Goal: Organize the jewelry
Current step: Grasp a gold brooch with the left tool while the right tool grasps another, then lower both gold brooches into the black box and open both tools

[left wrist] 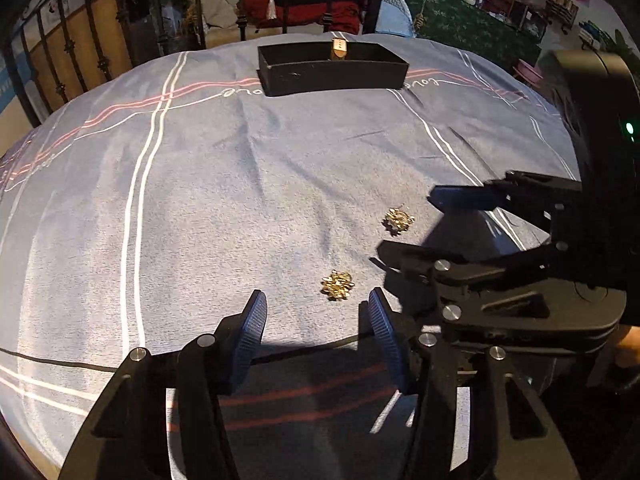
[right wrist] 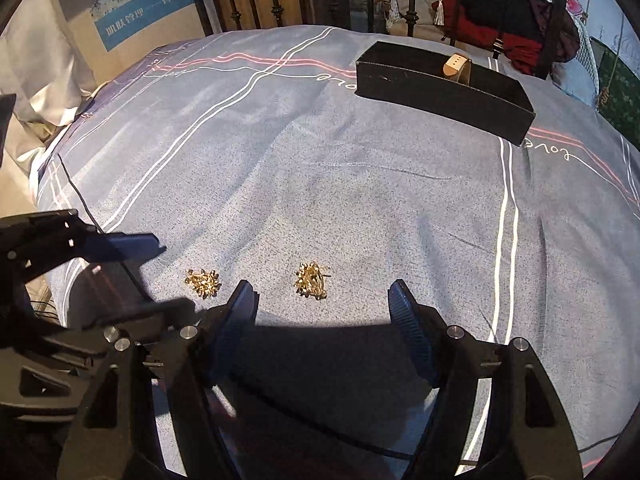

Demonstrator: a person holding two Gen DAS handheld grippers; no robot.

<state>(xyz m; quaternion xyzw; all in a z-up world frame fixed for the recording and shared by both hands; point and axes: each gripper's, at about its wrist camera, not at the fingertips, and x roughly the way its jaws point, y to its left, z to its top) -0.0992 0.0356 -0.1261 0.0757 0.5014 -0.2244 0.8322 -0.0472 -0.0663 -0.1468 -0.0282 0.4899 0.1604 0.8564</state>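
Note:
Two gold flower-shaped earrings lie on the blue cloth. In the left wrist view one earring lies just ahead of my open, empty left gripper, and the other earring lies between the open fingers of my right gripper. In the right wrist view the nearer earring lies just ahead of my open right gripper; the second earring lies left of it, by my left gripper. A black open box stands at the far side, with a tan watch strap inside.
The blue striped cloth covers the rounded surface. A black iron railing runs behind it at the left. Red and dark fabric lies beyond the box. A cardboard box stands at the far left in the right wrist view.

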